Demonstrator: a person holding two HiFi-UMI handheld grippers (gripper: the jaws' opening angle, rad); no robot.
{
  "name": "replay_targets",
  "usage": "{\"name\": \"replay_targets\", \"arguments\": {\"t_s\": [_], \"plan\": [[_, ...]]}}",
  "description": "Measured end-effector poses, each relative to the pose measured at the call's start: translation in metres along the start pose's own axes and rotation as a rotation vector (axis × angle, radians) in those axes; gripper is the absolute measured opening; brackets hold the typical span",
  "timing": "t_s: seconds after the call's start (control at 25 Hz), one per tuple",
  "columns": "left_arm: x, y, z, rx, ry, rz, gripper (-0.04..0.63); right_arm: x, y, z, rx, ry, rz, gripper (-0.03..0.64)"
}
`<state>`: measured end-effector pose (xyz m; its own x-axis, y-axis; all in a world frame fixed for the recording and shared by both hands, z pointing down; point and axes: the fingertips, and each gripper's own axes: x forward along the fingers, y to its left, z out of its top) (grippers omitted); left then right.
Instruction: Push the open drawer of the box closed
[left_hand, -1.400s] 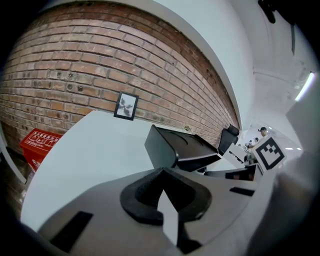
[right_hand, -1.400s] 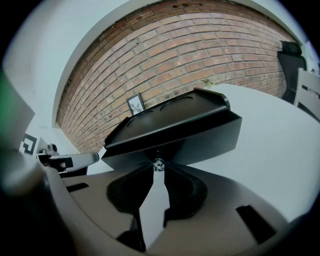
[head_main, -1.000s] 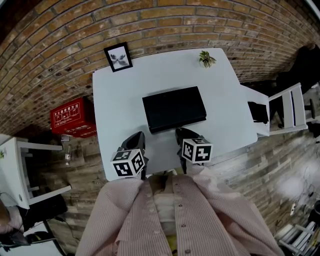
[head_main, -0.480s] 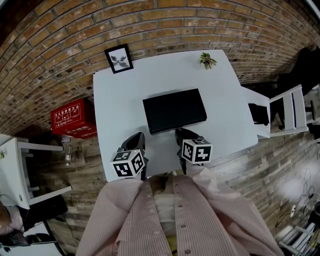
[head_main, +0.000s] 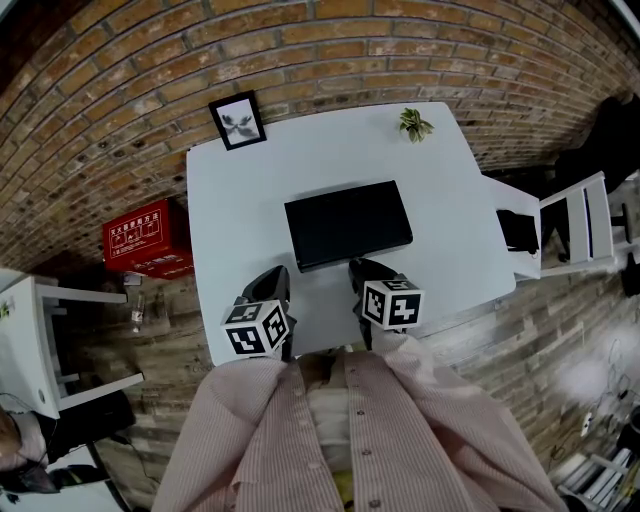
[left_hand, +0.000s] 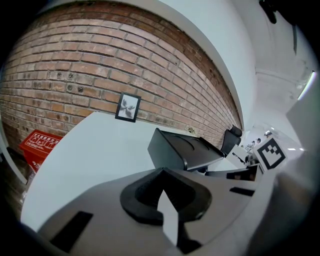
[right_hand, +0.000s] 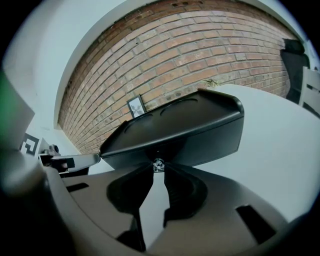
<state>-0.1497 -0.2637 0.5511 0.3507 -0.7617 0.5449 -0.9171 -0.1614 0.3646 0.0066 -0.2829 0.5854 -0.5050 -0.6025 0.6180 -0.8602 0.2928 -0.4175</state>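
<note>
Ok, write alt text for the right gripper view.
The right claw grips a small metal knob on the front of a black box on a white table. A brick wall and a small framed picture stand behind.

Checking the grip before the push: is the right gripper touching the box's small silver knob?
Touching. In the right gripper view, the right gripper has its jaw tips pressed against both sides of the knob on the box.
</note>
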Motion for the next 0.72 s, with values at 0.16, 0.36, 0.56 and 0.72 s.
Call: {"name": "replay_targets", "arguments": {"t_s": [0.16,0.36,0.56,0.72], "plan": [[0.0006,0.0003,0.0007,-0.001,0.000,0.002,-0.005,0.0008,0.0001,0.0003,-0.001,0.002,0.003,0.072],[0.0012,0.0008,-0.0005,-0.001,0.003,0.005,-0.005,0.0026,0.0006,-0.0012,-0.038,0.001,0.002,0.072],[0.0019,-0.0022,-0.0022,0.001,0.006,-0.002,-0.005,0.0022,0.0016,-0.0013,-0.100,-0.018,-0.004,0.072],[0.0013,-0.0040,-0.0043,0.003,0.009,-0.006,-0.005,-0.0005,0.0039,0.0010,-0.135,-0.055,0.000,0.072]]}}
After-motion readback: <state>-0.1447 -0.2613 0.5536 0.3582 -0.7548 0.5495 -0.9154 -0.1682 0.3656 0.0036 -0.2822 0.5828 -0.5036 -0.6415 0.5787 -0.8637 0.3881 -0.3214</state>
